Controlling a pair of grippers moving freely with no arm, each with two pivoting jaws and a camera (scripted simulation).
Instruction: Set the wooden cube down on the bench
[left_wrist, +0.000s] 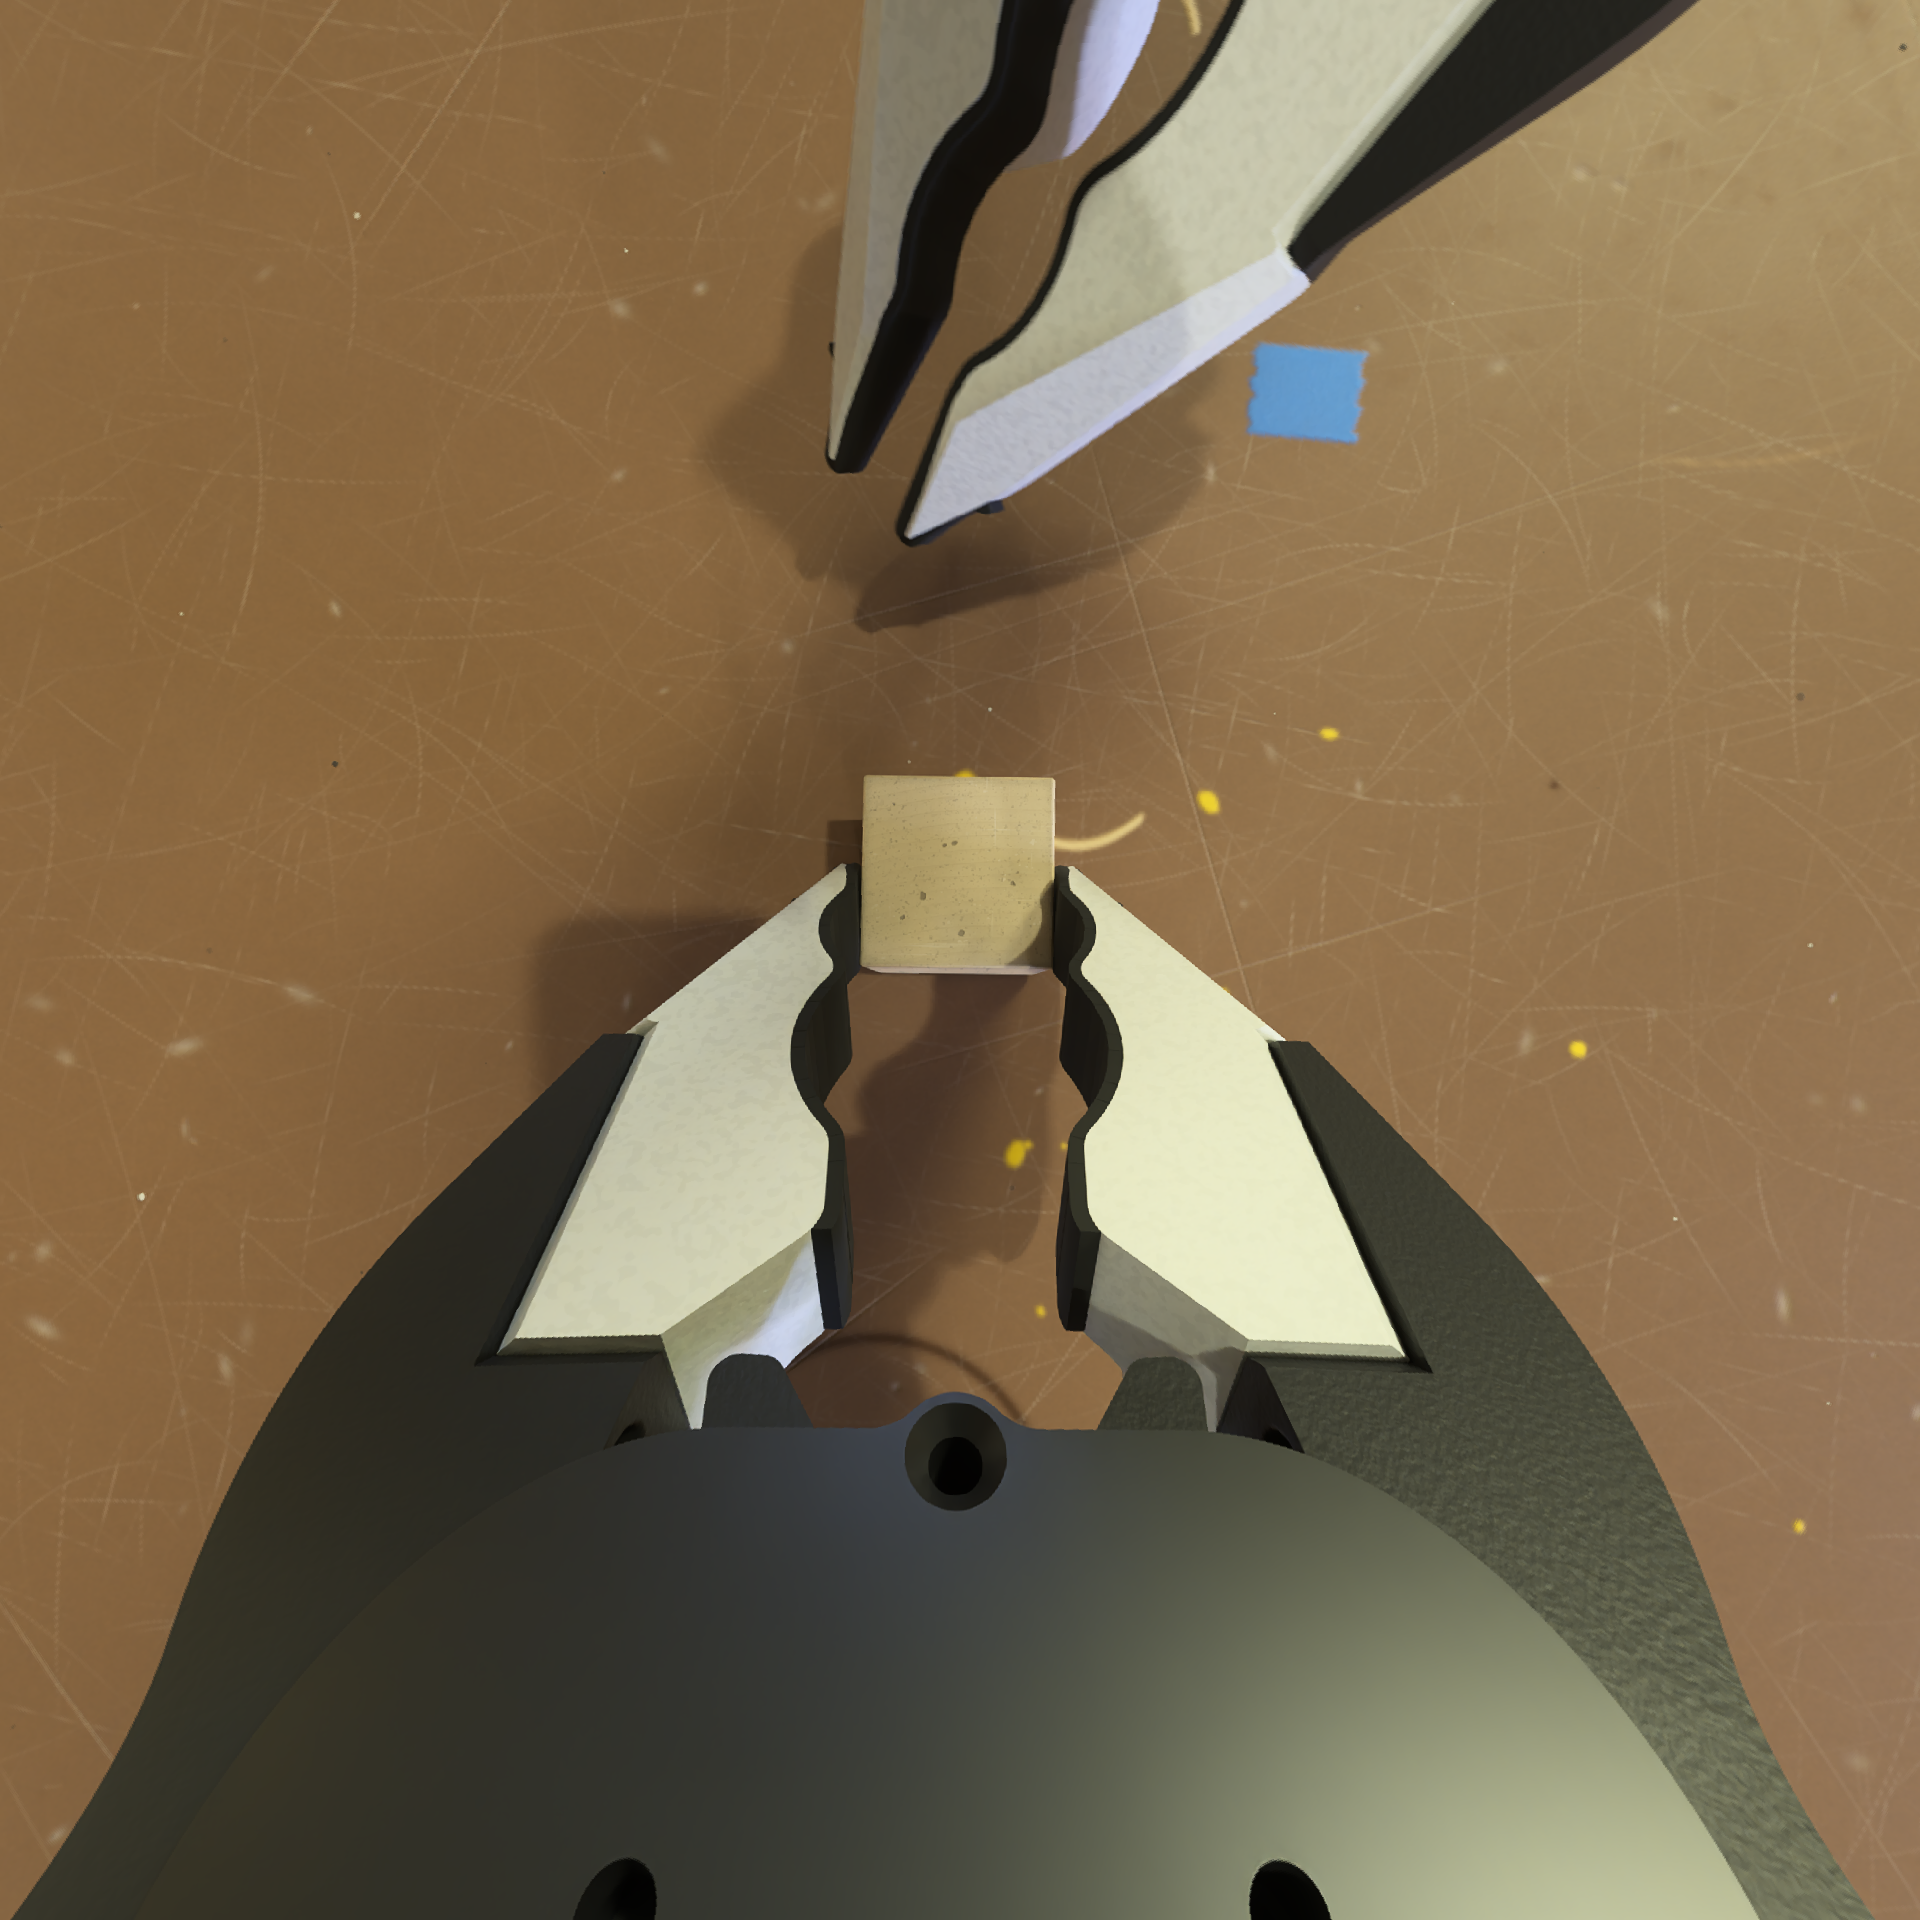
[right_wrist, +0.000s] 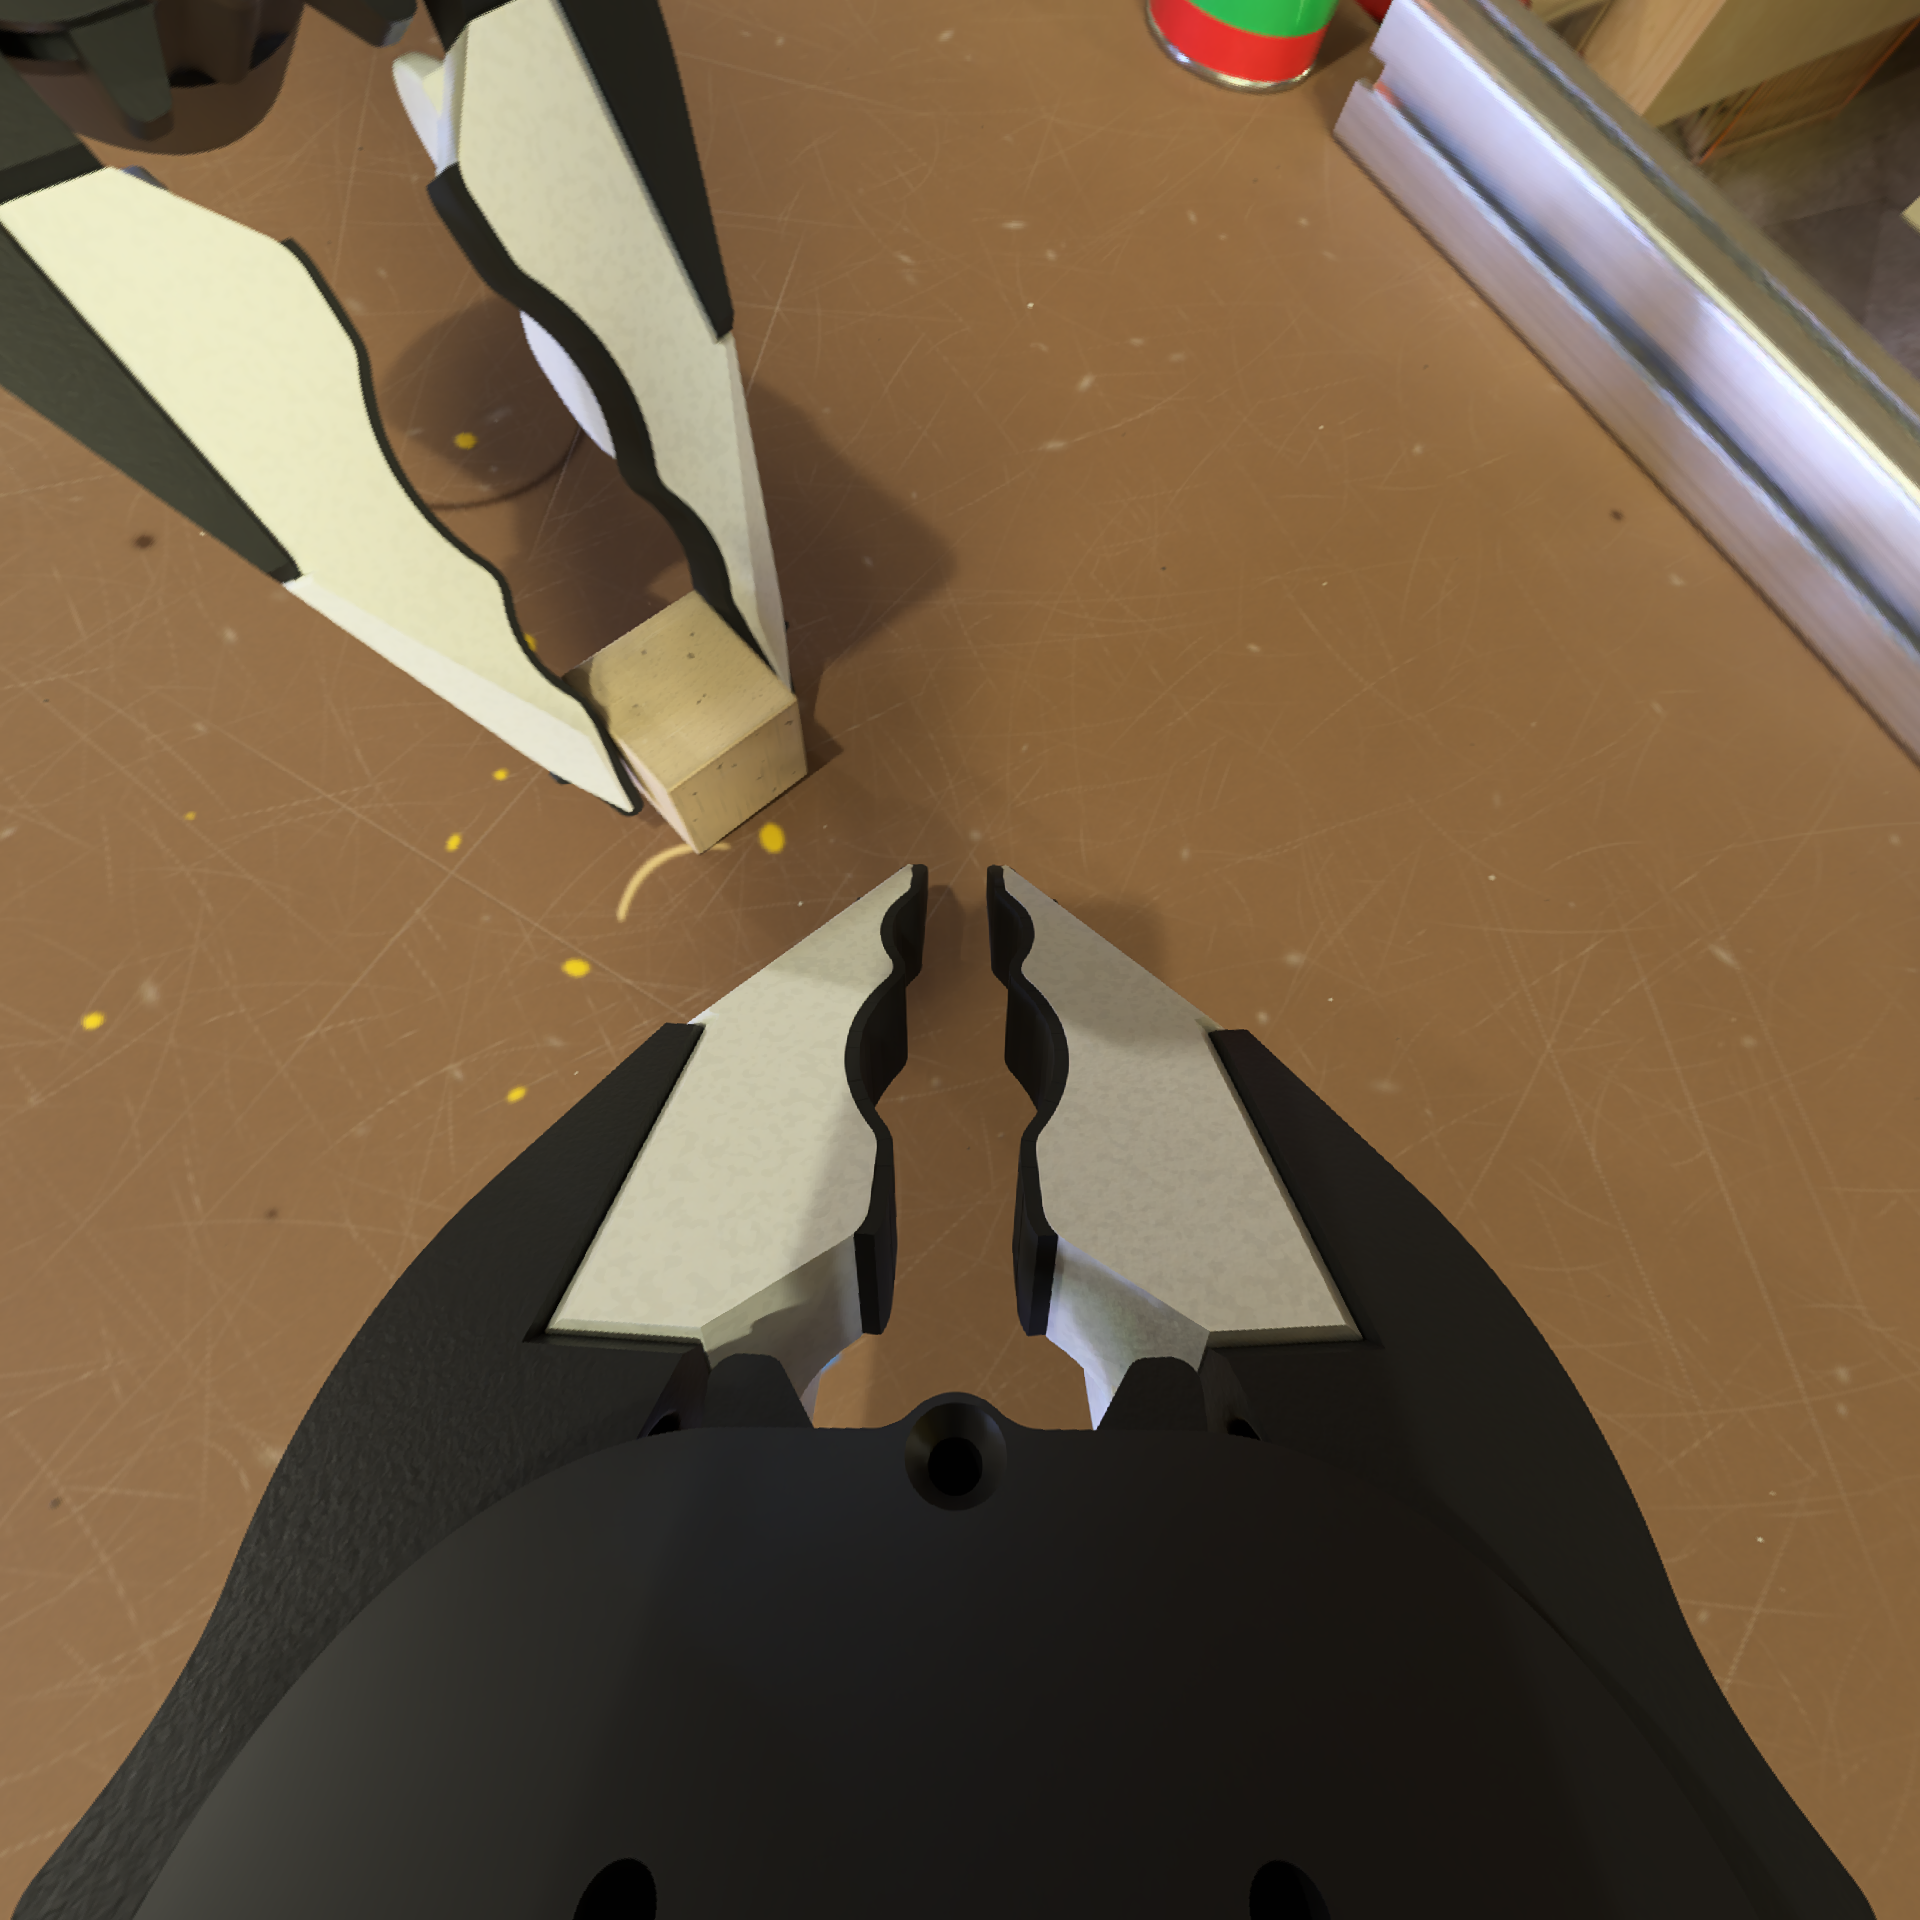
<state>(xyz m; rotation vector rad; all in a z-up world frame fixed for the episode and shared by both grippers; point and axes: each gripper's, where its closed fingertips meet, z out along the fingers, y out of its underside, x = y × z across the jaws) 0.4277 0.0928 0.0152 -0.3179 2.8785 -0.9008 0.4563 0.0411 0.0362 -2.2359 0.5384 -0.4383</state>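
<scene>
Left tool (left_wrist: 956, 883) clamped on the wooden cube (left_wrist: 958, 875), 1 fingertip flat against each of 2 opposite side faces, contact only at the tips. In the right wrist view the cube (right_wrist: 707, 717) sits at or just above the surface (right_wrist: 1195, 644); its near bottom corner looks to meet the brown top, thin shadow tight beneath, so likely touching or nearly so, cannot tell for certain.

Right tool (right_wrist: 956, 878) holds nothing, fingers drawn close with a narrow gap between the tips, just beside the cube but apart from it. It points at bare surface.

Handling judgement: cube looks rigid, light, plain wood with flat square faces, not fragile, moderate grip on rubbery pads. Opposite flat faces are the right place to hold, as now; a corner or edge grip would twist it. Tip-only hold means it could pivot if it lands on 1 edge.

Step judged: placement nearly done, release remaining. Spread fingers evenly so neither pad drags the cube sideways.

Also around: blue tape patch (left_wrist: 1307, 393), yellow paint flecks (right_wrist: 771, 837), red-green can (right_wrist: 1242, 36), aluminium rail (right_wrist: 1621, 301) at far edge, all well clear.
</scene>
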